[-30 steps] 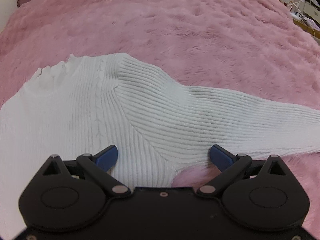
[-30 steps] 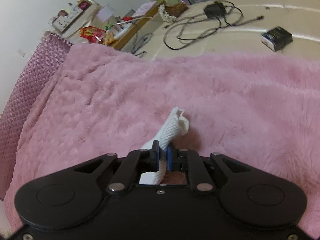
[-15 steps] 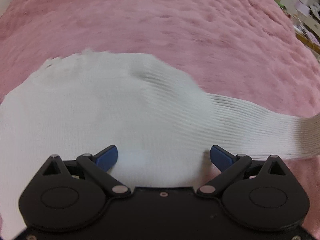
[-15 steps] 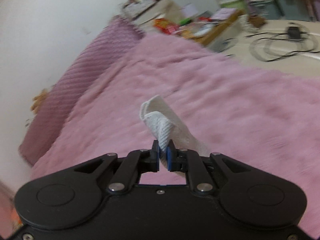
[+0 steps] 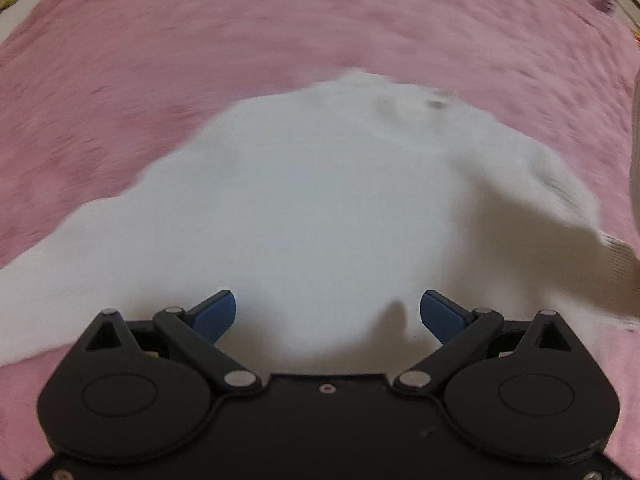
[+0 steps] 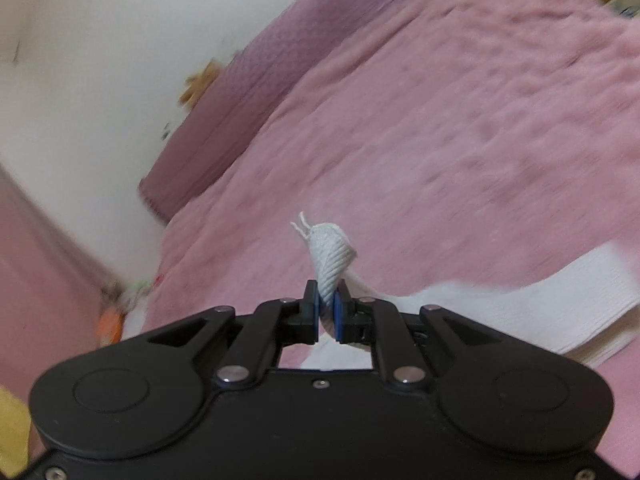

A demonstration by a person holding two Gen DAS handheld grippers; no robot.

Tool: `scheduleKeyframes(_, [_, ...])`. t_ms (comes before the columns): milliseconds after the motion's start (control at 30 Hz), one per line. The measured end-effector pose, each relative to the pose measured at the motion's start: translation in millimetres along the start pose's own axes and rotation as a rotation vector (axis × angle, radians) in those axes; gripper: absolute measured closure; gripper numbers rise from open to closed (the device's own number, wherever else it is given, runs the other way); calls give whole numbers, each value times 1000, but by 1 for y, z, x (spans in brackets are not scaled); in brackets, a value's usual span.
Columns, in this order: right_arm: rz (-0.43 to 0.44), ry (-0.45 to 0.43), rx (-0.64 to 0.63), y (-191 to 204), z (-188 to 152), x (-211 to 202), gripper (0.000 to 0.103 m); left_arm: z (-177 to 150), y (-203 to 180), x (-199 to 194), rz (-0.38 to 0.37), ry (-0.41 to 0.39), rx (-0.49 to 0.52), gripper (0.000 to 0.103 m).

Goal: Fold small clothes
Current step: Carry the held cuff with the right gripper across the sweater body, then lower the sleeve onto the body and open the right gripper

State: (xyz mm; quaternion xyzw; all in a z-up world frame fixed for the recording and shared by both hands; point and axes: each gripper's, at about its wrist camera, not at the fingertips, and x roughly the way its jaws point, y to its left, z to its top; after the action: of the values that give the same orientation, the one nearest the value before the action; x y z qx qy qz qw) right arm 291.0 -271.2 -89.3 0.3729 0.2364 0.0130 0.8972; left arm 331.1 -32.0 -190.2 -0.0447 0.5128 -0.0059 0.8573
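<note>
The white sweater [image 5: 304, 208] lies spread on the pink blanket [image 5: 280, 28], its body directly ahead of the left gripper [image 5: 328, 312], whose jaws stand wide apart and hold nothing. The right gripper [image 6: 328, 312] is clenched on the ribbed cuff [image 6: 332, 256] of one sleeve, which stands up above the pads while the sleeve trails off to the right. The knit looks soft, light and limp: it will sag and stretch from any single hold, and the plush blanket will likely drag at it. The cuff is a sound hold, being doubled and ribbed. For the body, the hem or a shoulder seam looks the better place to pinch, taking both layers together. The left view is blurred, so finer detail cannot be told.
</note>
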Motion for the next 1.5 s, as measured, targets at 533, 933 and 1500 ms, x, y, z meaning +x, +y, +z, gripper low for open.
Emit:
scheduleKeyframes(533, [82,313,-52,54,-128,110,95,-8,134,-27,157,-50,-128,0])
scheduleKeyframes(933, [42,481,-86,46,-185,155,86,-5,154,-34,195,-72,-171,0])
scheduleKeyframes(1500, [-316,28,-344,-26,-111,10,43,27,89,-18,57,-133,-97,0])
